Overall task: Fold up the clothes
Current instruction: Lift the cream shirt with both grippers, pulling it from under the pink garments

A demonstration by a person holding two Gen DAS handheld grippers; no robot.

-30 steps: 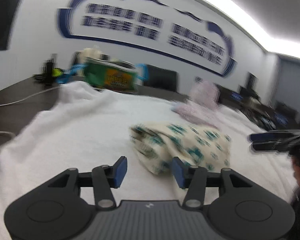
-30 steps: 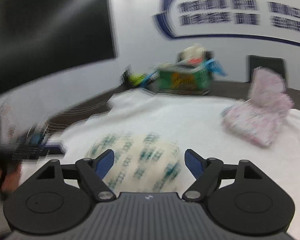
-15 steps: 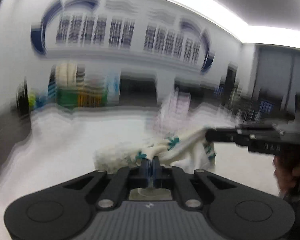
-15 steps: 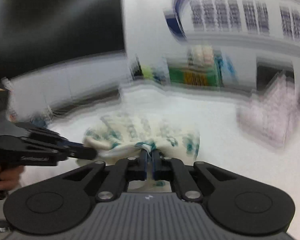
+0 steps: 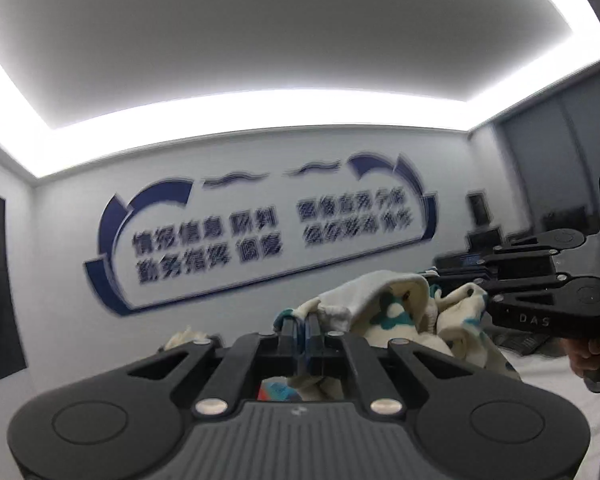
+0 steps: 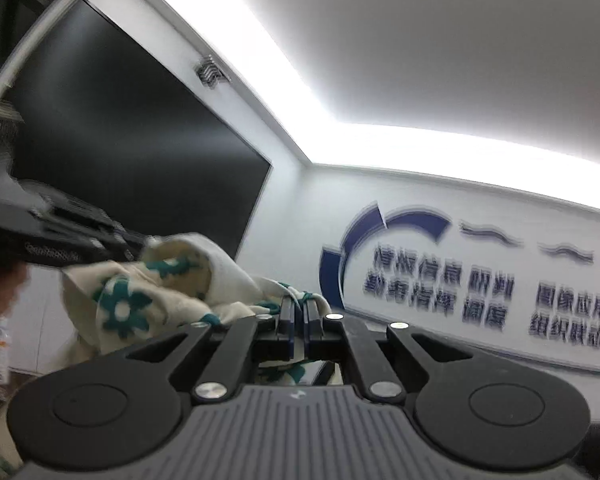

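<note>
A: Status? Both tools?

B: Left tool (image 5: 300, 330) is clamped on an edge of the cream garment (image 5: 384, 314) with teal flowers, fingers pressed together on the cloth. Right tool (image 6: 298, 316) likewise, pinched tight on another edge of the same garment (image 6: 152, 292).

A: Where's the garment sitting?

B: Not sitting. It hangs bunched between the two tools, mid-lower frame in both views, against the wall sign (image 5: 260, 236) and lit ceiling. Left view shows the right tool (image 5: 476, 294) at right centre, nose in the cloth. Right view shows the left tool (image 6: 140, 246) at left centre, blurry.

A: Worktop?

B: Barely in view, only a white sliver at lower right of the left view (image 5: 560, 376). Both cameras tilt upward.

A: Step in hand?

B: Looks like lifting it to shake it open. To do it well, I'd say pull the tools apart until the top edge goes taut and level, letting the bunched part drop free.

A: Risks?

B: Grips seem thin, right on the hem, so a hard snap could slip one corner. Can't tell which corners are held; worth checking before laying it flat.
</note>
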